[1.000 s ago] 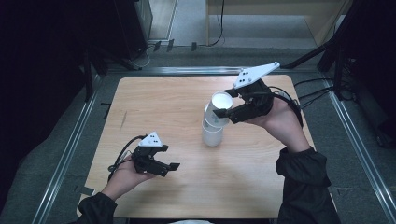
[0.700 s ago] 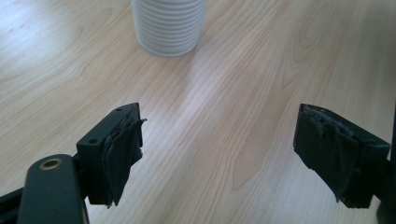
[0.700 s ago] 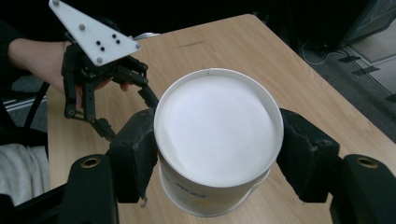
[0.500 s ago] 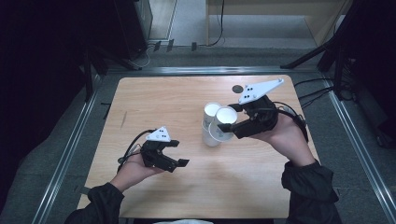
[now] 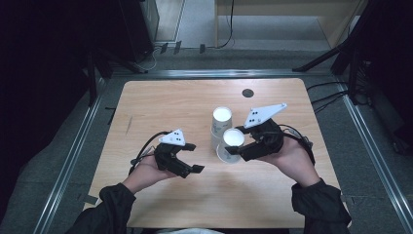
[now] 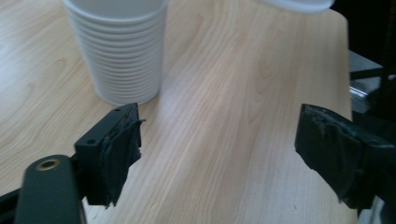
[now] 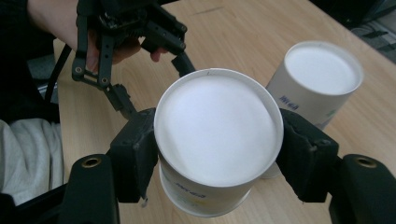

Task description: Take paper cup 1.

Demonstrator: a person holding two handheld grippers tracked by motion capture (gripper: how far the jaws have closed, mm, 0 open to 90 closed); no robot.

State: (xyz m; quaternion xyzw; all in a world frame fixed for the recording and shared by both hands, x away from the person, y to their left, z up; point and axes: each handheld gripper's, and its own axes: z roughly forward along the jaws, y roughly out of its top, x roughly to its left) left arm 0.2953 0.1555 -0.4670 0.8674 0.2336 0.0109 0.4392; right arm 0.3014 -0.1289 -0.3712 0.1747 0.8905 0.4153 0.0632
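While its two black jaws press against opposite sides of a white paper cup (image 7: 218, 140), the right gripper (image 5: 236, 150) holds that cup just right of the middle of the high view, mouth turned up toward the camera. In the right gripper view the cup sits in the centre of the frame, its round rim smooth and thin, with small blue print on its wall. The right hand (image 5: 287, 155) comes in from the lower right, palm turned inward, the grey three-cornered plate on top tilted toward the upper right.

Just beyond it, a stack of white cups (image 5: 221, 123) stands upright on the table (image 5: 160, 102); in the left gripper view, at the upper left, its wall shows many close ridged rims, one nested in another. Whether the held cup touches the stack cannot be told.

The left gripper (image 5: 191, 157) is held low at the lower left centre of the high view, the left hand (image 5: 148, 170) cupped under it, jaws set wide apart around nothing, aimed toward the cups. Their pads are black, rough and frayed.

One cup held, one stack, two grippers. The table is pale wood with a straight grain and rounded corners, and a single dark round hole (image 5: 248, 92) sits near its far edge.
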